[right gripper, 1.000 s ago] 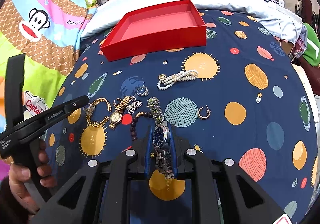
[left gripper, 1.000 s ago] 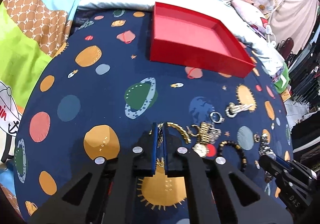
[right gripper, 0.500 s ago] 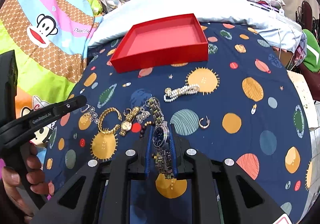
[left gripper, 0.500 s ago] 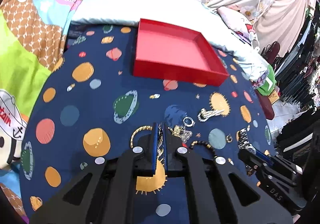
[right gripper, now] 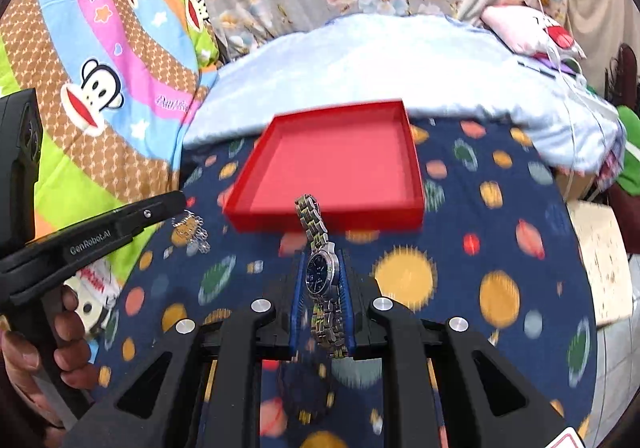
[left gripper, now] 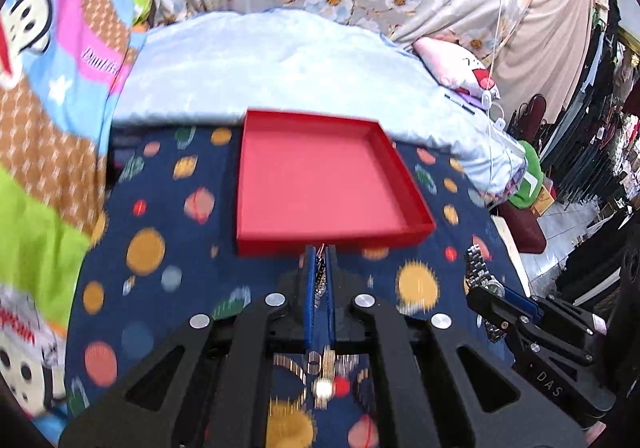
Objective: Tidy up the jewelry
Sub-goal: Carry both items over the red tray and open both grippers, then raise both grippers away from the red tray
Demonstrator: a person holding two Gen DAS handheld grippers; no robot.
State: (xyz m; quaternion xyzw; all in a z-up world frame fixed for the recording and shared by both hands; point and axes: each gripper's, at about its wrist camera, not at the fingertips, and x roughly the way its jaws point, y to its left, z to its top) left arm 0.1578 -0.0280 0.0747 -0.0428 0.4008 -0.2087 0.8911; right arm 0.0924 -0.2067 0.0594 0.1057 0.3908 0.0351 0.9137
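A shallow red tray (left gripper: 320, 188) lies on the dark blue planet-print cloth; it also shows in the right wrist view (right gripper: 336, 164), and it holds nothing. My left gripper (left gripper: 319, 254) is shut on a thin silver chain (left gripper: 320, 280), held in the air just short of the tray's near wall. From the right wrist view the chain (right gripper: 192, 232) dangles below the left gripper's tip (right gripper: 168, 204). My right gripper (right gripper: 320, 260) is shut on a silver watch with a dark dial (right gripper: 319, 268), raised above the cloth before the tray. That watch shows at the right (left gripper: 480, 276).
Several jewelry pieces (left gripper: 324, 376) lie blurred on the cloth under my left gripper. A pale blue quilt (left gripper: 280, 68) and pillows lie behind the tray. A bright cartoon blanket (right gripper: 100, 68) lies at the left. The bed edge and the floor are at the right.
Both grippers have lifted off the jewelry pile and moved forward toward the red tray, the left one carrying the chain and the right one the watch. The tray now looks larger and closer.
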